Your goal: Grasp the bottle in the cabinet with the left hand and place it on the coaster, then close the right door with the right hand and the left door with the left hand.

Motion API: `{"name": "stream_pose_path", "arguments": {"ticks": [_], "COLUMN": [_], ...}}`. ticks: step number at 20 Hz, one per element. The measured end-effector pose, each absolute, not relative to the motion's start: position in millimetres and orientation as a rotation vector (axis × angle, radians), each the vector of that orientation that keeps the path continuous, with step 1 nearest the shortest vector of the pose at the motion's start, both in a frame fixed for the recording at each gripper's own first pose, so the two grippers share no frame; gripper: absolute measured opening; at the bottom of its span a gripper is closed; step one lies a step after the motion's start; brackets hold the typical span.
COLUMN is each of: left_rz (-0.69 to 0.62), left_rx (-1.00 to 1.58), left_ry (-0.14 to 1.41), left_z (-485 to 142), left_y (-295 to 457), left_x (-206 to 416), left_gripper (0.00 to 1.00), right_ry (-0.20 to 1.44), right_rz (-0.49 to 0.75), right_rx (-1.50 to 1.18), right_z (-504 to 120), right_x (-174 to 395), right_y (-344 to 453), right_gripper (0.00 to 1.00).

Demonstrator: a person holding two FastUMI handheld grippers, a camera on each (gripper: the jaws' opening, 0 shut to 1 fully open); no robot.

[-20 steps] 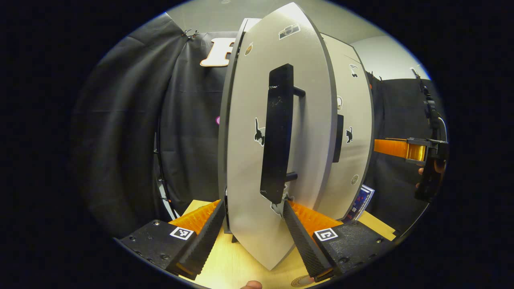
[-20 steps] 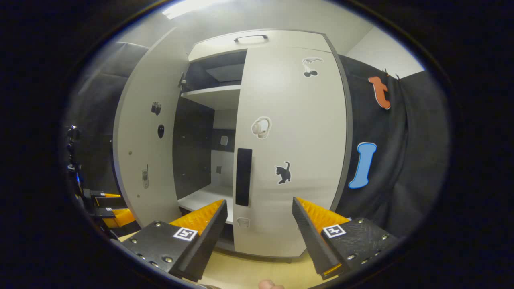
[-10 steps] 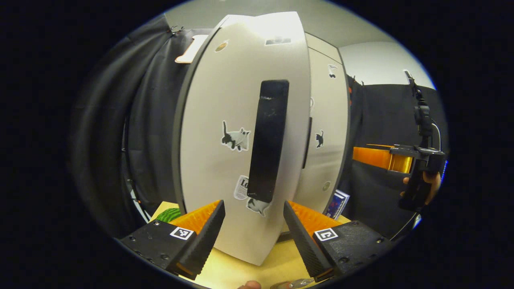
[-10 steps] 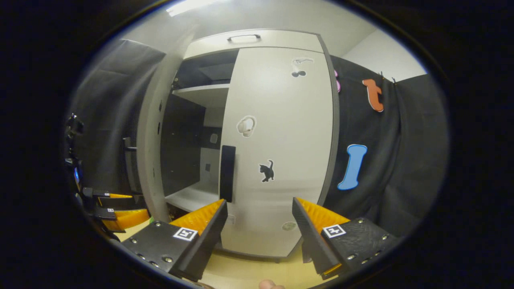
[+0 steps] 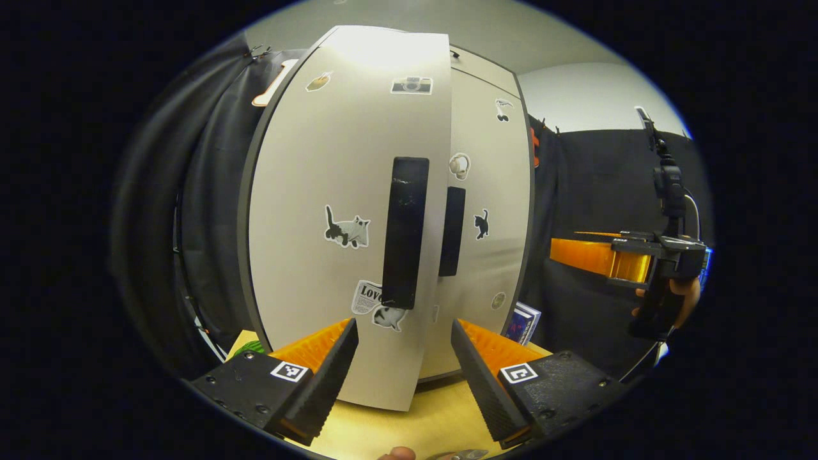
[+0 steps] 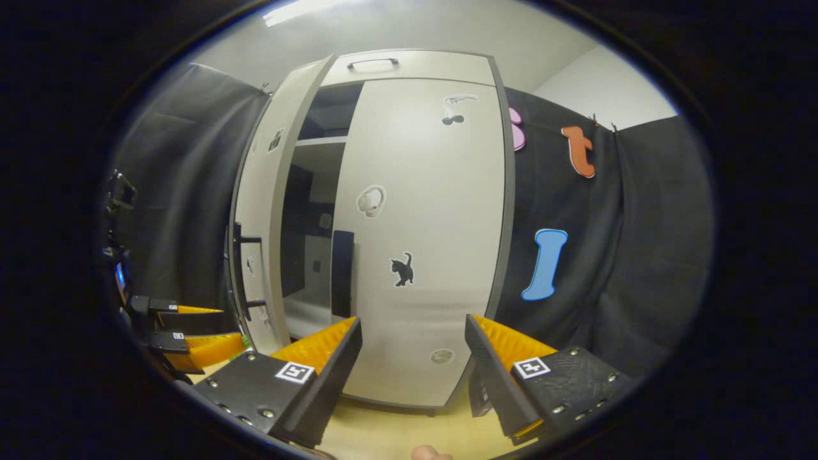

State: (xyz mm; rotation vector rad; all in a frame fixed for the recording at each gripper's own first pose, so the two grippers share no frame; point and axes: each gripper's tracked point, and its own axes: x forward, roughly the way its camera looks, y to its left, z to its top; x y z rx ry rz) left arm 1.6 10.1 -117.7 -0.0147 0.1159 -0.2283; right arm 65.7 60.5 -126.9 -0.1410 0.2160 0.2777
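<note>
In the left gripper view, the left gripper [image 5: 401, 377] gapes wide and empty just before the left door [image 5: 332, 211], whose upright handle [image 5: 404, 233] rises dead ahead.

In the right gripper view, the right gripper [image 6: 412, 377] gapes wide before the closed right door [image 6: 428, 243]; left door ajar beside it.

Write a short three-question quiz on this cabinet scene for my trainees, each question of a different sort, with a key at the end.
1. True or false: the left door is fully shut against the cabinet.
2. Multiple choice: what is the left gripper holding between its fingers? A) the door's handle B) a bottle C) nothing
3. Fill in: the sticker just right of the right door handle, in the right gripper view, shows a black ____.

Key:
1. False: a dark gap into the cabinet shows between the two doors.
2. C: its fingers stand apart, empty, before the door.
3. Cat.
</note>
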Motion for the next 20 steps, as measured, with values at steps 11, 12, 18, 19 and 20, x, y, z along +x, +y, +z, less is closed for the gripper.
{"name": "stream_pose_path", "arguments": {"ticks": [11, 12, 18, 19, 20], "left_rz": [-0.157, -0.158, -0.255, -0.29, -0.317], "left_rx": [-0.009, 0.009, 0.022, -0.029, -0.072], "left_ry": [0.017, -0.003, -0.071, -0.06, -0.058], "left_z": [-6, 11, 76, 79, 83], "left_y": [17, 11, -80, -104, -127], "left_x": [2, 6, 16, 12, 8], "left_gripper": [0.95, 0.95, 0.95, 0.95, 0.96], "right_ry": [0.163, 0.15, 0.084, 0.08, 0.074], "right_rz": [0.227, 0.211, 0.098, 0.089, 0.076], "right_rx": [-0.127, -0.132, -0.03, -0.015, -0.007], "right_z": [-83, -71, 3, 10, 17], "right_x": [37, 35, 29, 29, 29], "right_y": [54, 47, -32, -49, -69], "right_gripper": [0.98, 0.98, 0.92, 0.97, 1.0]}}
